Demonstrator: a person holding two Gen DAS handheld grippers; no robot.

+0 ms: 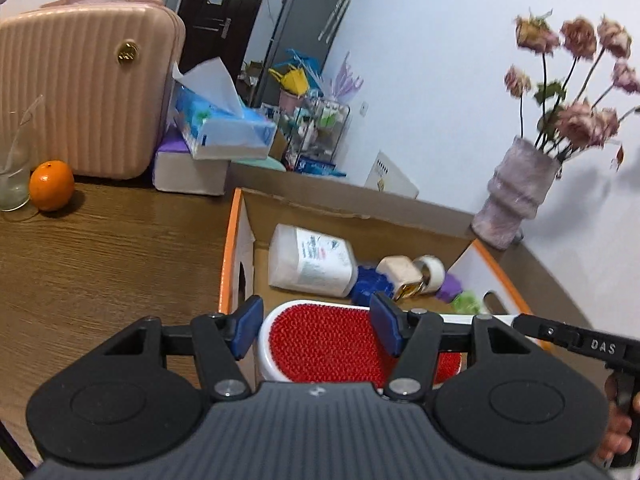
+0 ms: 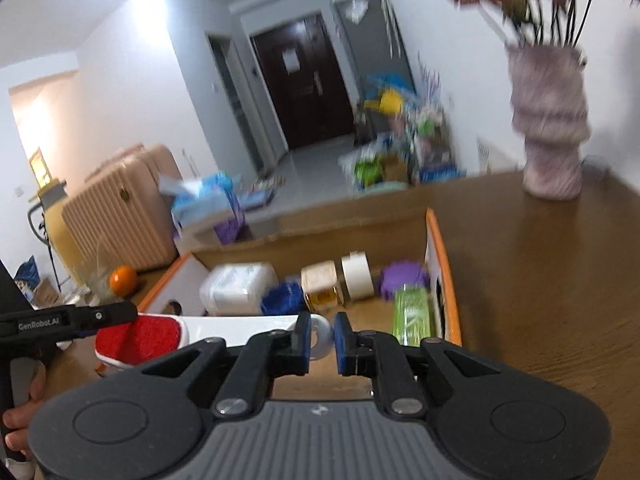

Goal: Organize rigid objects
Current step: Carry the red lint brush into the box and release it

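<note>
While both grippers share one load, I note the white plastic lint brush with a red bristle pad spanning the near rim of the orange-edged open cardboard box at lower centre of both views. My left gripper has its blue pads clamped on the two sides of the brush's red head. My right gripper is pinched tight on the ring end of the brush's white handle (the ring shows between the blue pads).

Inside the box, mid-frame: a white rectangular plastic bottle with a blue ribbed cap lying on its side, a cream-capped amber glass bottle, a roll of white tape, a purple lid-like piece and a green packet.

Upper left on the brown wooden table: an orange beside a ribbed pink hard-shell case. Right edge: a pale ribbed vase of dried pink roses, blurred.
</note>
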